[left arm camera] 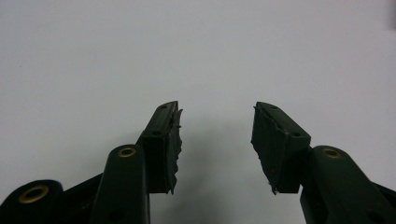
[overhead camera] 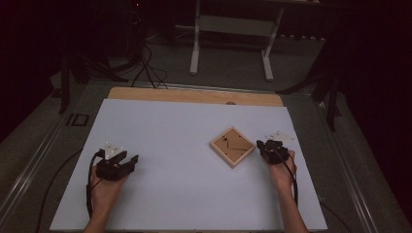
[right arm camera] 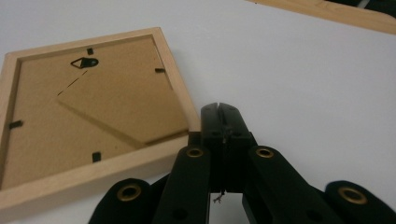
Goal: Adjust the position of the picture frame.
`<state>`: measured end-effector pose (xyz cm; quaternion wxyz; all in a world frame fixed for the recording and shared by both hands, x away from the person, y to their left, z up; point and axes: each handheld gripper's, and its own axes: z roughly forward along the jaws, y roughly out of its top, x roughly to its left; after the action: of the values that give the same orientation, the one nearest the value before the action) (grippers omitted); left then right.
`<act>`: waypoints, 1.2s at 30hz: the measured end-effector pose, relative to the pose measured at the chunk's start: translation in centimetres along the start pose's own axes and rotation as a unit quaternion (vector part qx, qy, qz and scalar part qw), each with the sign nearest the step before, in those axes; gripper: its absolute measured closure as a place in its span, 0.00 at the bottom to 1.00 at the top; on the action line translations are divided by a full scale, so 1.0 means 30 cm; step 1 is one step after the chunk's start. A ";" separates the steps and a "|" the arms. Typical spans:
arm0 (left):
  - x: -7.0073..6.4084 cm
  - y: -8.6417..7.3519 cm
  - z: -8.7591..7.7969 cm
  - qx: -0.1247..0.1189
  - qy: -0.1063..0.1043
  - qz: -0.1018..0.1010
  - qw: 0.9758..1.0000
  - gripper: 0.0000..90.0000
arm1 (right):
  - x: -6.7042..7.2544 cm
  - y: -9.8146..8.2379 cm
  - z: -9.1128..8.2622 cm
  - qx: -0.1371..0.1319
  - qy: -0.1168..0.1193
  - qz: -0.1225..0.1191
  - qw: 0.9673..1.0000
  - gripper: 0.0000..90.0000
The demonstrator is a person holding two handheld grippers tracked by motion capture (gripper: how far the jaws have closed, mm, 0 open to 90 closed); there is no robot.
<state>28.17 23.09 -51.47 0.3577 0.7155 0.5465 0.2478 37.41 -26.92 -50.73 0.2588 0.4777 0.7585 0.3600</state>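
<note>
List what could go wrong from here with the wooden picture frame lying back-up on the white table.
1. The right gripper is shut, its tips at the corner of the light wooden picture frame; a nudge would probably slide the frame across the smooth white table rather than catch it.
2. The open left gripper sits far off, so nothing braces the frame.

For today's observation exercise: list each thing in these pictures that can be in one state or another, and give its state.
Picture frame: lying face down, backing board up, small tabs turned in over the board, easel stand folded flat.
Left gripper: jaws open, nothing between them, over the bare white table.
Right gripper: jaws shut on nothing, tips beside the frame's corner.
</note>
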 end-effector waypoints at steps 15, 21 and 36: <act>0.003 0.001 -0.004 -0.004 0.000 -0.001 1.000 0.57 | -0.002 0.020 0.067 0.020 -0.008 0.012 1.000 1.00; 0.006 0.001 -0.004 -0.004 0.000 -0.003 1.000 0.57 | -0.005 0.024 0.071 0.024 -0.005 0.014 1.000 1.00; 0.005 0.001 -0.006 -0.006 0.000 -0.003 1.000 0.57 | 0.004 0.024 0.060 0.033 0.006 -0.003 0.999 1.00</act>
<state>28.10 23.27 -51.33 0.3628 0.7119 0.5470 0.2498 39.07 -26.05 -51.25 0.2391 0.4815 0.7730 0.3368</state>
